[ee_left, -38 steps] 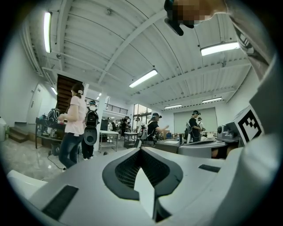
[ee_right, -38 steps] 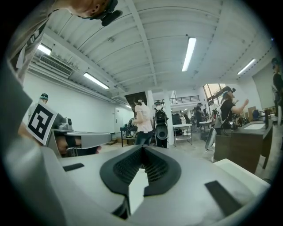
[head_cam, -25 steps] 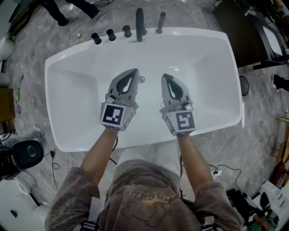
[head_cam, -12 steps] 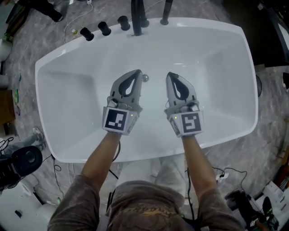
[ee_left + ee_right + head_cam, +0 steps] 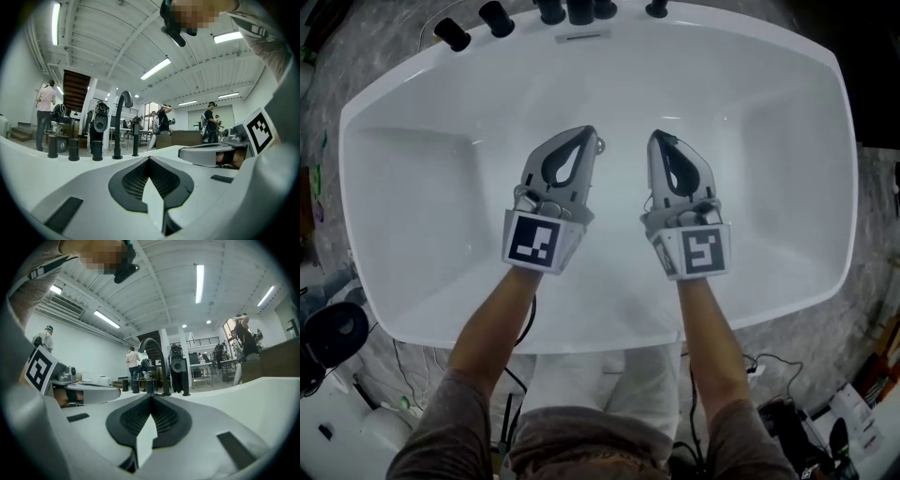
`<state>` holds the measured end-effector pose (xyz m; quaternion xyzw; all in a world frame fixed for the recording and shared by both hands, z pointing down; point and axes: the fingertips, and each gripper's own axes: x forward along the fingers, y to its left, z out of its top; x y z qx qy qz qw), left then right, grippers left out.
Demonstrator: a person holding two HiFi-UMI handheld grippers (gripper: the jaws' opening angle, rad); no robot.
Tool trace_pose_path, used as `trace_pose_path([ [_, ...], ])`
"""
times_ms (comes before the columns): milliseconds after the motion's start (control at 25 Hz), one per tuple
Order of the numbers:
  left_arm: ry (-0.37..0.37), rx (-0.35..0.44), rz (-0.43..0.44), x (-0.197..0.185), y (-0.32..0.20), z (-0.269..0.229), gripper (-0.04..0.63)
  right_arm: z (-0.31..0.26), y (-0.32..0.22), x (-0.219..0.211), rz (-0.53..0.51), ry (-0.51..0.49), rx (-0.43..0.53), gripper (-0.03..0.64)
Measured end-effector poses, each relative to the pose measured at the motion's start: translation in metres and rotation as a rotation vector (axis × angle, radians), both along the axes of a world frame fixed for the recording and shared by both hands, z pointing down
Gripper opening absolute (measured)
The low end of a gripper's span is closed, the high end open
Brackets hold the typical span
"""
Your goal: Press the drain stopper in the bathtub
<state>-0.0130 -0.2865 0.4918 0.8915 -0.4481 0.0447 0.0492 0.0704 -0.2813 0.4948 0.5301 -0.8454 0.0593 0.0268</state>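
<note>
Lying just beside closed left tongs: drain stopper; right tongs closed, apart.

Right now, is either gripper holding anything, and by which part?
Nothing is held. The left gripper and the right gripper are both shut tip to tip with nothing between, over the bathtub.

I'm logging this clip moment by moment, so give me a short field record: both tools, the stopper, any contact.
left tool: shut, empty, tip next to the drain stopper
right tool: shut, empty, apart from the stopper
drain stopper: small metal cap on the bathtub floor, partly hidden by the left tool
contact: cannot tell
faucet knobs: black, on the far rim
</note>
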Motion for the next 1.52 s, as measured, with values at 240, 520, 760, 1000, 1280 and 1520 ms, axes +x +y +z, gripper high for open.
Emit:
trace_pose_path([
  [240, -0.012, -0.008, -0.020, 0.000, 0.005, 0.055, 0.002, 0.054, 0.001, -0.007, -0.033, -0.001, -0.016, 0.000],
  [520, -0.007, -0.036, -0.042, -0.005, -0.002, 0.110, 0.002, 0.114, -0.002, -0.016, -0.037, -0.012, -0.032, 0.000],
  [760, -0.013, -0.048, -0.058, -0.011, -0.014, 0.152, 0.002, 0.154, -0.011, -0.023, -0.048, -0.024, -0.044, 0.000],
  [1000, -0.016, -0.061, -0.067, -0.005, -0.025, 0.193, 0.002, 0.189, -0.024, -0.027, -0.072, -0.026, -0.032, 0.000],
  [1280, -0.013, -0.105, -0.087, 0.008, -0.024, 0.234, 0.002, 0.231, -0.029, -0.024, -0.103, -0.010, -0.064, 0.000],
  [1520, -0.032, -0.202, -0.089, 0.008, -0.033, 0.274, 0.002, 0.250, -0.024, -0.030, -0.106, -0.017, -0.093, 0.000],
])
